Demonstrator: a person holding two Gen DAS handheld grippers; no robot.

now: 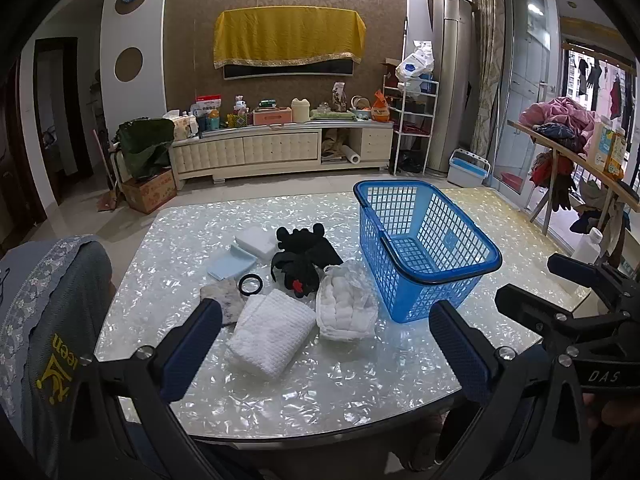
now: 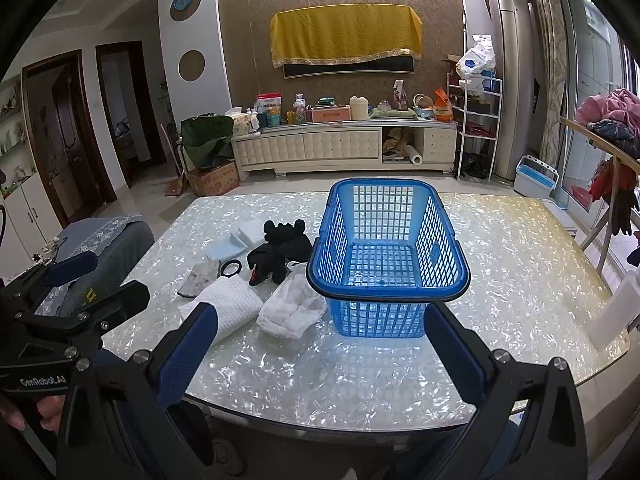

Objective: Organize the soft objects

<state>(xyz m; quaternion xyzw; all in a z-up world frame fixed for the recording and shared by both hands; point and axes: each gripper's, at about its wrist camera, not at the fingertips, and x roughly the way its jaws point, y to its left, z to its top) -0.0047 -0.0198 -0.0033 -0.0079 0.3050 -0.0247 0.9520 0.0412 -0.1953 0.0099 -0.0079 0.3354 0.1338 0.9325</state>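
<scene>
- The left tool hovers above the near edge of the table, its blue-padded fingers spread wide apart and holding nothing.
- The right tool hangs over the same near edge, also spread wide with nothing between its fingers; it shows at the right border of the left wrist view.
- A blue basket stands upright on the table's right half, with nothing visible inside it through its slotted walls.
- Just left of the basket lies a cluster of soft things, all on the tabletop.
- The white waffle towel lies folded nearest the left tool.
- A clear bag of white cotton pads sits between the towel and the basket, close to the basket's near corner.
- A black plush toy with a red spot lies behind the bag and towel.
- A black ring rests just left of the toy, beside a grey mottled cloth.
- A pale blue cloth and a white sponge block sit farthest back, touching each other.
- A grey chair cover with lace trim stands at the table's left side.
</scene>
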